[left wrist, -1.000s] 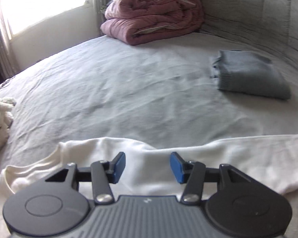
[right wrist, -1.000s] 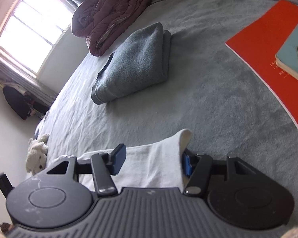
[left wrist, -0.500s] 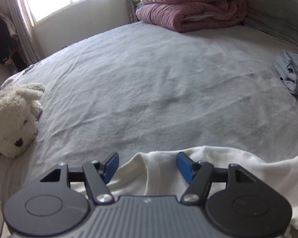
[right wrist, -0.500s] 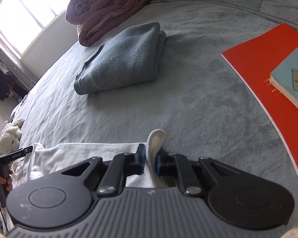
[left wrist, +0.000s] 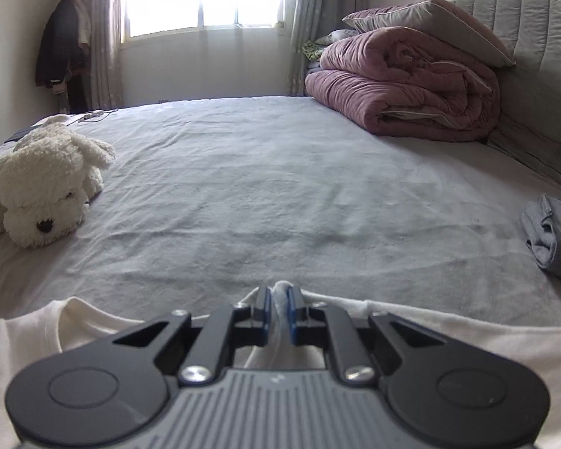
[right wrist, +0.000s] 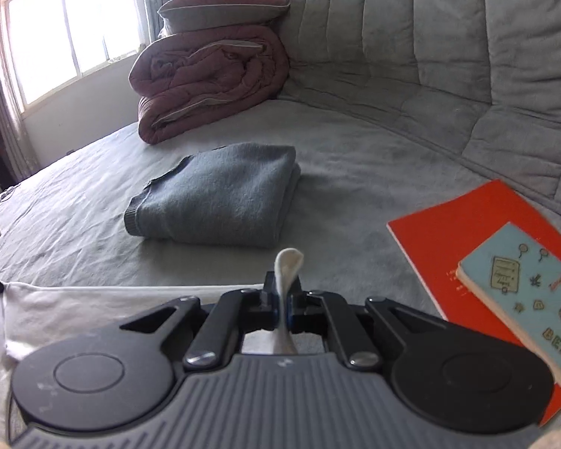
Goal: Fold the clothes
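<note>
Left tool [left wrist: 278, 312]: closing, blue pads pinching a bunched fold of the white shirt [left wrist: 448, 331].
Right tool [right wrist: 281, 308]: clamped together on a white sleeve end [right wrist: 288, 265], tip poking up past the pads.
Shirt position: flat on the grey bed [left wrist: 261, 187], near edge, long axis running side to side between both tools.
Left view only: plush dog [left wrist: 41, 183] at left.
Right view only: orange book [right wrist: 463, 247], blue notebook [right wrist: 523, 299] on top.
Both views: folded grey sweater [right wrist: 217, 198], rolled maroon duvet [left wrist: 404, 101].
Containers: none visible.
</note>
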Tool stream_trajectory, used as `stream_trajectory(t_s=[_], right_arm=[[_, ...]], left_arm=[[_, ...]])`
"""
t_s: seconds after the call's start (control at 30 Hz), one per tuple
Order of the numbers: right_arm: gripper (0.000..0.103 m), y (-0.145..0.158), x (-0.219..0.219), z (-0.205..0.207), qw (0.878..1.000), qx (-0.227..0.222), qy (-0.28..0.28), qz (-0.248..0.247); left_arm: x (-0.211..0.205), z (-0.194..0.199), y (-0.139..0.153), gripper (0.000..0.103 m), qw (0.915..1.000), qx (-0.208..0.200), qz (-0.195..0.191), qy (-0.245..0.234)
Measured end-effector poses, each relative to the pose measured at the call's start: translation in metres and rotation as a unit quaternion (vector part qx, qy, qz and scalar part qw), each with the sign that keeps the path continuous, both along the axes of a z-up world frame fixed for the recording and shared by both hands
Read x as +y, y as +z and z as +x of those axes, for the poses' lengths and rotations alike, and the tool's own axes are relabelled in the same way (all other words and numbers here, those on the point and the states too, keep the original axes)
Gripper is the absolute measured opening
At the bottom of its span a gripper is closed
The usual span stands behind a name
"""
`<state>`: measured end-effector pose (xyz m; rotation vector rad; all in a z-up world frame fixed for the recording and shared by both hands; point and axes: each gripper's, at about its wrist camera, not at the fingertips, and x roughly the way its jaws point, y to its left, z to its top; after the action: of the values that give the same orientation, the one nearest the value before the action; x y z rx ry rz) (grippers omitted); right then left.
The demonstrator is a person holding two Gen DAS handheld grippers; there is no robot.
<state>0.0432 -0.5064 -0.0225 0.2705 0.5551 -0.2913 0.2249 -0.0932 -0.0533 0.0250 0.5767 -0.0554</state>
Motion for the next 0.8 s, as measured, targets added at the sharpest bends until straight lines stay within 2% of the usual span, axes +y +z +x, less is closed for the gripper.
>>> stream_trajectory(t_s=[0.17,0.27,0.3,0.33,0.37,0.4,0.43,0.47,0.5,0.6,0.7,0.8], right_arm=[[0.004,-0.03,-0.01,0.028,0.999,0.047,-0.013,-0.002],[0.004,-0.033,-0.002,0.03,0.998,0.053,-0.013,-0.032],[0.005,-0.033,0.001,0.03,0.997,0.055,-0.014,-0.043],[0.009,-0.032,0.003,0.028,0.997,0.054,-0.016,-0.052],[0.02,-0.032,0.006,0.026,0.996,0.054,-0.019,-0.062],[0.027,-0.03,0.009,0.025,0.995,0.052,-0.027,-0.081],[0.039,-0.027,0.013,0.023,0.993,0.048,-0.039,-0.104],[0.044,-0.025,0.017,0.021,0.991,0.04,-0.042,-0.124],[0.044,-0.022,0.021,0.019,0.988,0.031,-0.044,-0.144],[0.045,-0.017,0.032,0.017,0.991,0.007,-0.011,-0.131],[0.045,-0.017,0.052,0.018,0.992,0.001,0.049,-0.117],[0.049,-0.02,0.075,0.021,0.987,0.012,0.114,-0.113]], left_arm=[[-0.016,0.005,-0.014,0.011,0.9986,0.01,0.052,-0.003],[-0.021,0.005,-0.013,0.014,0.9975,0.009,0.071,-0.003],[-0.023,0.003,-0.011,0.021,0.997,0.006,0.077,-0.002],[-0.024,0.0,-0.009,0.03,0.9966,0.002,0.082,0.0],[-0.025,-0.003,-0.006,0.035,0.9967,-0.004,0.081,0.001],[-0.025,-0.009,-0.003,0.043,0.9974,-0.011,0.071,0.0],[-0.026,-0.015,0.001,0.046,0.998,-0.018,0.06,-0.001],[-0.028,-0.022,0.003,0.046,0.9986,-0.022,0.048,-0.008],[-0.03,-0.029,0.006,0.046,0.9989,-0.025,0.036,-0.018],[-0.045,-0.047,0.009,0.046,0.9983,-0.023,0.013,-0.053],[-0.069,-0.064,0.007,0.046,0.9948,-0.011,-0.005,-0.101],[-0.093,-0.079,0.002,0.046,0.989,0.0,-0.012,-0.147]])
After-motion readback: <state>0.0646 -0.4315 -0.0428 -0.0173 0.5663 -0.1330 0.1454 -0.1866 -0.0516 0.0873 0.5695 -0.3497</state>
